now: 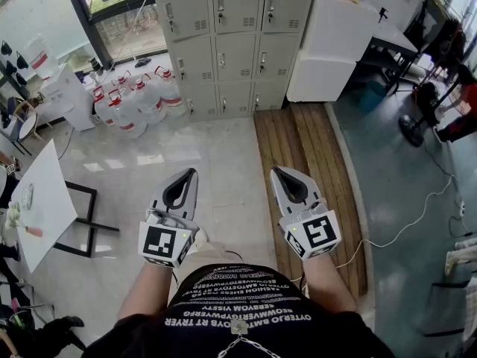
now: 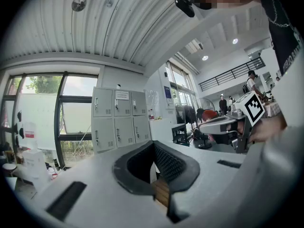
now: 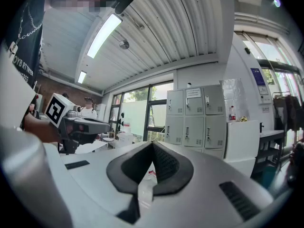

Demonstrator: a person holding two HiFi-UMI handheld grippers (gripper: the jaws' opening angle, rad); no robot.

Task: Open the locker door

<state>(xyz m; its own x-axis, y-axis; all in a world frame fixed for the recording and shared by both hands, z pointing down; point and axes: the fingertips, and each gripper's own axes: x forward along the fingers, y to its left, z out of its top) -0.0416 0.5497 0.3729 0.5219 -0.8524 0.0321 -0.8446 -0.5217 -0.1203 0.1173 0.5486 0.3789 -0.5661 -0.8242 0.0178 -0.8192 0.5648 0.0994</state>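
Tiled floor (image 1: 186, 162), upright locker doors (image 1: 237, 6) shut ahead, left gripper (image 1: 192, 172), right gripper (image 1: 274, 170), fingers (image 3: 168, 167) closed, empty

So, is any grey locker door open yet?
No, all shut: every door of the grey metal locker bank sits flush with its frame.

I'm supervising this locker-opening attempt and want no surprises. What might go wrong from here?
1. Both the left gripper and right gripper are shut; one must open or it may just bump a small latch on the lockers.
2. The water jugs crowd the lockers' left side, and the wooden boards lie ahead to the right; either might be kicked or tripped on.
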